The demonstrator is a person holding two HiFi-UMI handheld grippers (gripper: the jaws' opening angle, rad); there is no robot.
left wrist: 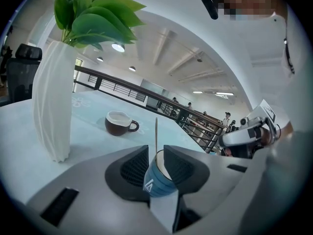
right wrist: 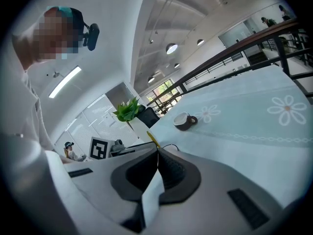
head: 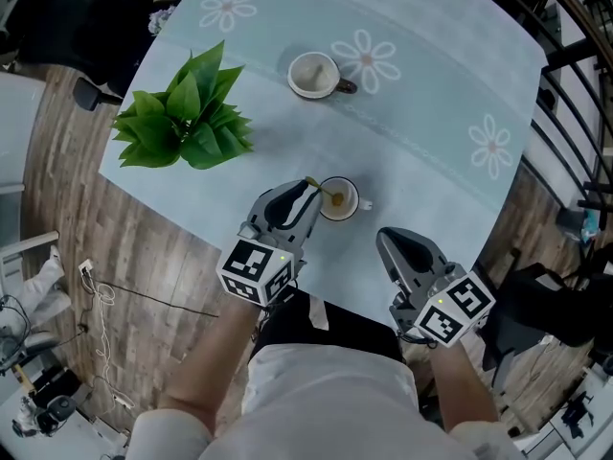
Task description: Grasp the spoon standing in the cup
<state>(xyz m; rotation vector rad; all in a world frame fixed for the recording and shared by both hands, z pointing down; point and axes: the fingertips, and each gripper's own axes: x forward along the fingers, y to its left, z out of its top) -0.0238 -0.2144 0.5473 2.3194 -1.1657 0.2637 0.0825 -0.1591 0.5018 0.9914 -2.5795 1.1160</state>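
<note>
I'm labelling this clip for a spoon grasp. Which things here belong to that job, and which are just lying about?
Part of the job: the spoon, the blue cup it stands in, the left gripper, jaws apart at that cup.

Just lying about: the brown mug, the plant in its white vase, the right gripper, jaws together, empty.

This is a large open-plan office hall on an upper level: a black metal railing (left wrist: 127,89) runs past the far side of the pale blue, daisy-printed worktop (head: 431,171), under a high white ceiling with round and strip lights (left wrist: 117,47). A black office chair (left wrist: 19,70) stands at the left, loose cables (head: 153,297) trail over grey-brown wood-plank flooring (head: 134,247), and glass partition walls (right wrist: 100,114) and distant people (left wrist: 226,117) show far off.
</note>
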